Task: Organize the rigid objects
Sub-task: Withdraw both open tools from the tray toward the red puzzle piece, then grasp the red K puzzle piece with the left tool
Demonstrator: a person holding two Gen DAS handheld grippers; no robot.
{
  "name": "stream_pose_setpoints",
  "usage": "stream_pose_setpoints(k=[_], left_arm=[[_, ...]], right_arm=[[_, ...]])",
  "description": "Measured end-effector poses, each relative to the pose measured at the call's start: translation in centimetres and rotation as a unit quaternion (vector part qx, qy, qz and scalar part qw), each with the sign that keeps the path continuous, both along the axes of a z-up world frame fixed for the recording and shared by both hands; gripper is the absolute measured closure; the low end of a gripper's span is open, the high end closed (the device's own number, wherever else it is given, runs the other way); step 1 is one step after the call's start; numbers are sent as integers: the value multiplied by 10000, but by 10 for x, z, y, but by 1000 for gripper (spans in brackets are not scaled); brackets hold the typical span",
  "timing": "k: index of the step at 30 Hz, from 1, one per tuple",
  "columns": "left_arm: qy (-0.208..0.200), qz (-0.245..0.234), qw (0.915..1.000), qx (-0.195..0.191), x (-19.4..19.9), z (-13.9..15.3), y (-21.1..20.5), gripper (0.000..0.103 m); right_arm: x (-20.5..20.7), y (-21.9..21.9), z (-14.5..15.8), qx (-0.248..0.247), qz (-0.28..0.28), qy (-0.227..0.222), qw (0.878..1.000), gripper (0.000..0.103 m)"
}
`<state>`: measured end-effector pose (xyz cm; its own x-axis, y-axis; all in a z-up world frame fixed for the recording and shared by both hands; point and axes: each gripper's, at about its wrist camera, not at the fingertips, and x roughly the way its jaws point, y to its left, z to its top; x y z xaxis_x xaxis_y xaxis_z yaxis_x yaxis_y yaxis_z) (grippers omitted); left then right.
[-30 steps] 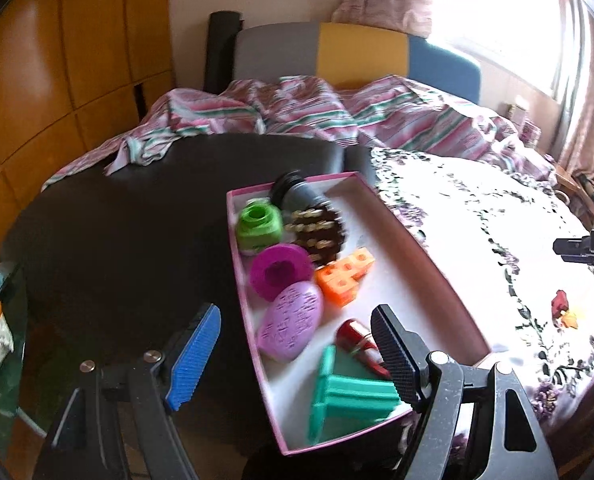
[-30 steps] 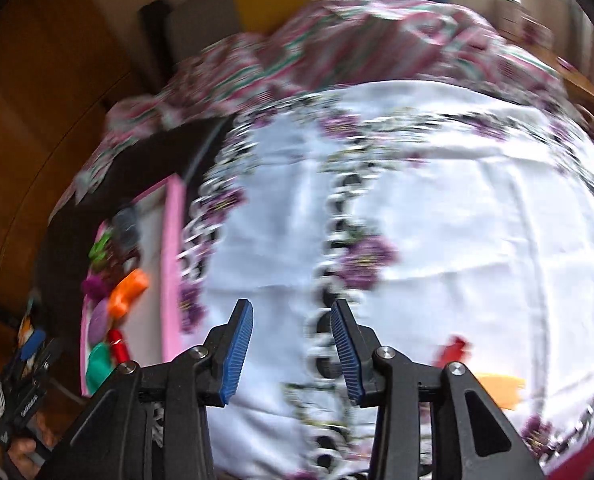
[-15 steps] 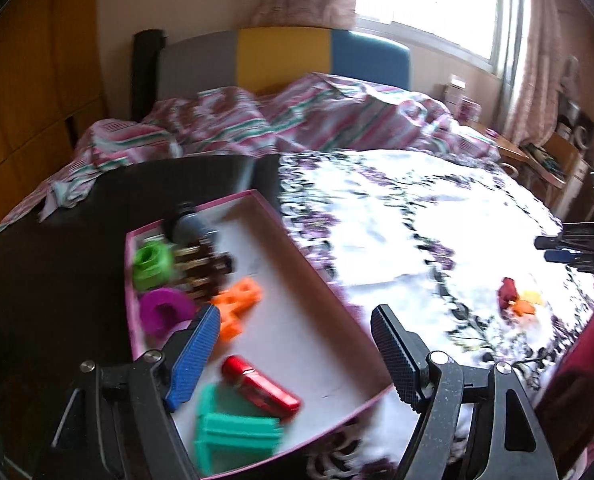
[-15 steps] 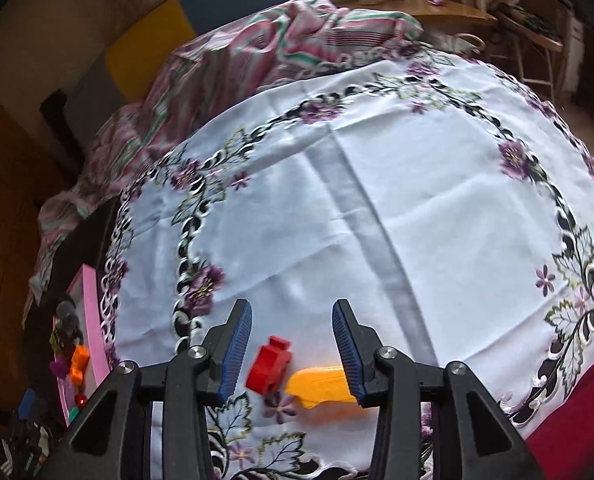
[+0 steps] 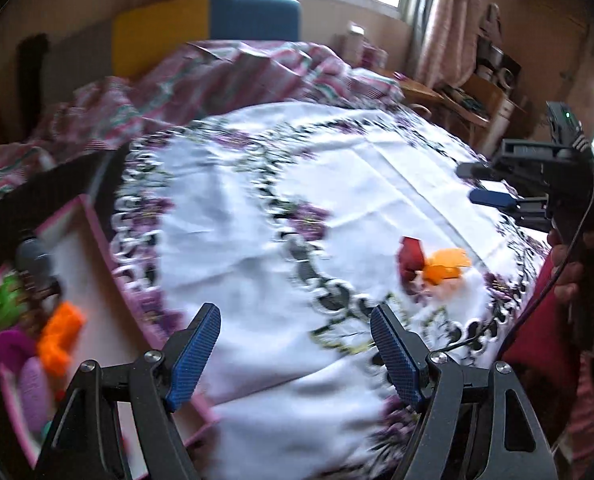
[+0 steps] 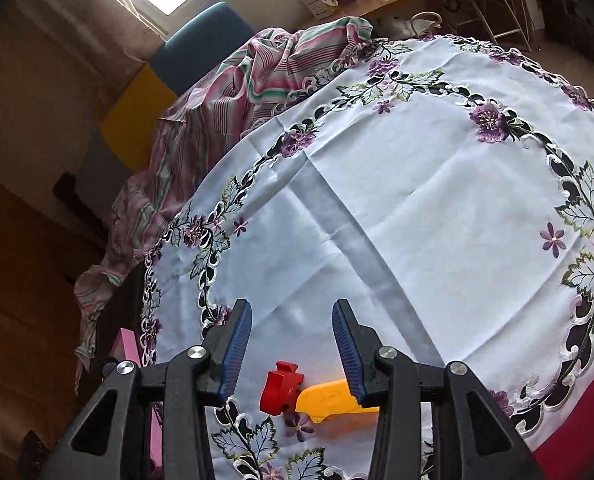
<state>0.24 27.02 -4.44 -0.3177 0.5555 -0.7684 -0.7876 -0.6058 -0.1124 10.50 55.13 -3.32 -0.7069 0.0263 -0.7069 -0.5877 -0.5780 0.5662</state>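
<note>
A red block (image 6: pixel 281 386) and an orange-yellow piece (image 6: pixel 329 402) lie touching on the white embroidered tablecloth (image 6: pixel 417 184); they also show in the left wrist view as the red block (image 5: pixel 411 254) and the orange piece (image 5: pixel 443 266). My right gripper (image 6: pixel 293 350) is open and empty, hovering just above them. My left gripper (image 5: pixel 295 350) is open and empty over the cloth, right of the pink-rimmed tray (image 5: pixel 97 240). The tray holds an orange block (image 5: pixel 61 336), purple, green and dark pieces. The right gripper (image 5: pixel 481 186) appears at the right of the left wrist view.
A striped pink sheet (image 6: pixel 217 92) lies bunched beyond the cloth, with a grey, yellow and blue headboard (image 5: pixel 201 28) behind it. A wooden side table (image 6: pixel 377 0) with boxes stands at the back. A red cloth edge (image 6: pixel 577 432) hangs at the near right.
My left gripper has swung right, away from over the tray toward the red and orange pieces. My right gripper has swung round and come down close over those two pieces.
</note>
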Motion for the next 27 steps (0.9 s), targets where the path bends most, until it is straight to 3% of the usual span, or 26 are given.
stream_pose_setpoints(k=[10, 17, 23, 27], left_arm=[[-729, -641, 9953, -19, 4, -19, 80, 33], [-753, -847, 9932, -280, 6, -34, 124, 33], [-628, -478, 9952, -577, -22, -51, 118, 33], [-732, -180, 9956, -554, -40, -54, 102, 33]], right_arm=[[2, 3, -1, -104, -24, 156, 9998, 61], [3, 4, -1, -158, -16, 249, 9996, 61], [6, 7, -2, -234, -100, 352, 9991, 61], [6, 8, -1, -260, -85, 393, 9989, 61]])
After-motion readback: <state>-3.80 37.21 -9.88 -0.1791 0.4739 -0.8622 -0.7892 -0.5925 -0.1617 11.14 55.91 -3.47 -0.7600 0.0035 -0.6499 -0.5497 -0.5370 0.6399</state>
